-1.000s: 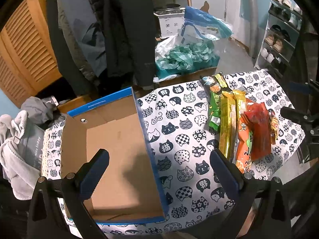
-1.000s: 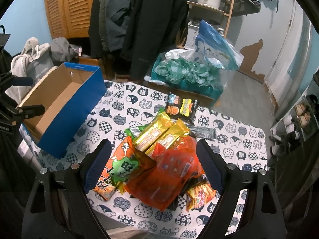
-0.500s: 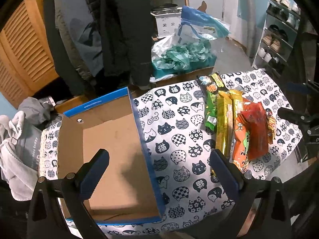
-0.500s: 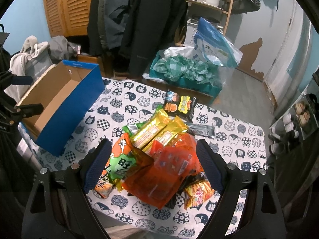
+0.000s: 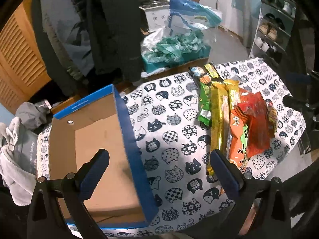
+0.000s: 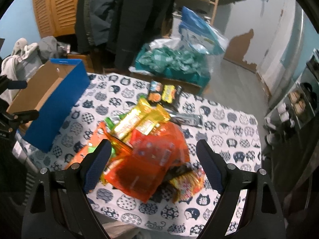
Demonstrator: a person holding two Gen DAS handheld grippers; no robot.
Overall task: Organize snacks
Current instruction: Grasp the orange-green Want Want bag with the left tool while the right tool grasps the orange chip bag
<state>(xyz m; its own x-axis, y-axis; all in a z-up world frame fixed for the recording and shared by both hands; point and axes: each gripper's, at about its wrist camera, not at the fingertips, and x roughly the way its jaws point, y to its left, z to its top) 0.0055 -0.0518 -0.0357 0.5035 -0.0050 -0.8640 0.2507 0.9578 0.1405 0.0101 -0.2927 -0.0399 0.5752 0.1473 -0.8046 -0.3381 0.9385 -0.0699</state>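
An empty blue cardboard box (image 5: 103, 151) sits on the left of the cat-print table (image 5: 175, 139); it also shows in the right wrist view (image 6: 59, 107). A pile of snack packets lies on the right: gold bars (image 5: 218, 115), a green pack (image 5: 205, 103), and an orange-red bag (image 5: 255, 125). In the right wrist view the orange-red bag (image 6: 151, 159) tops the pile. My left gripper (image 5: 159, 171) is open above the box's right wall. My right gripper (image 6: 153, 163) is open and straddles the orange-red bag just above it.
Hanging coats (image 5: 103, 29) and a wooden louvred door (image 5: 18, 55) stand behind the table. A blue bag and teal plastic heap (image 5: 179, 45) sit on the floor beyond. A shoe rack (image 5: 275, 23) is at the right. Grey clothes (image 5: 18, 139) lie left of the box.
My right gripper has moved forward and down onto the snack pile. My left gripper has shifted slightly right along the box.
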